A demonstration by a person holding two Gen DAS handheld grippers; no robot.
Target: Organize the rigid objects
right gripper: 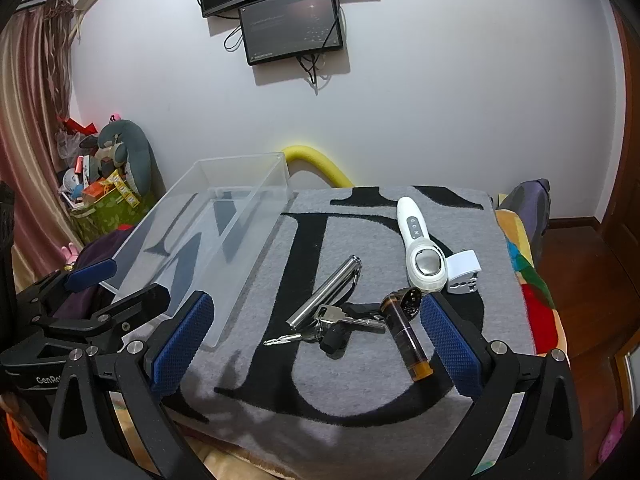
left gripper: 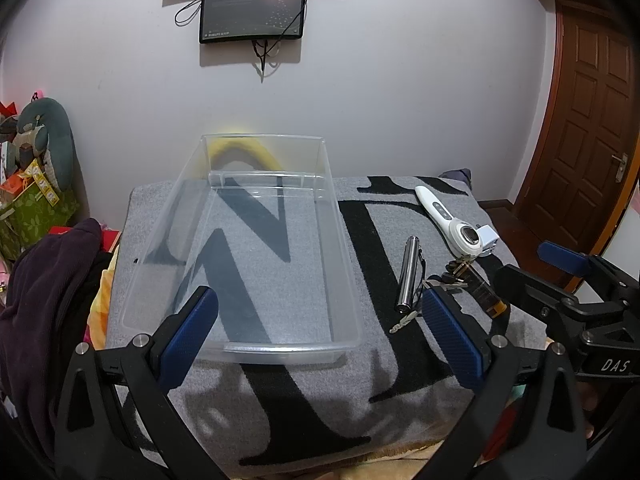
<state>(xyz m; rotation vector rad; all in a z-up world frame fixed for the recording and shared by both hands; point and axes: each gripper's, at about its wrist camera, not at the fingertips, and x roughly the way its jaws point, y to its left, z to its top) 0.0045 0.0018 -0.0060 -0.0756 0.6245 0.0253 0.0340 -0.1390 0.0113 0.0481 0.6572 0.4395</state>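
Observation:
A clear plastic bin (left gripper: 344, 280) (right gripper: 248, 216) with nothing in it sits on the left of a grey mat with black letters (left gripper: 312, 392) (right gripper: 360, 392). To its right lie a silver flashlight (left gripper: 409, 276) (right gripper: 326, 294), a bunch of keys (right gripper: 332, 324) (left gripper: 448, 280), a brown vial with an orange cap (right gripper: 408, 340) (left gripper: 486, 294), a white handheld device (right gripper: 418, 240) (left gripper: 448, 220) and a white travel adapter (right gripper: 464, 274) (left gripper: 489, 238). My left gripper (left gripper: 318, 326) is open in front of the bin. My right gripper (right gripper: 316, 334) is open in front of the keys and vial.
A wall with two dark screens (left gripper: 252, 8) rises behind the mat. A yellow foam tube (right gripper: 320, 164) curves behind the bin. Dark clothing (left gripper: 44, 300) and a cluttered green bag (left gripper: 32, 208) stand to the left. A wooden door (left gripper: 592, 120) is at the right.

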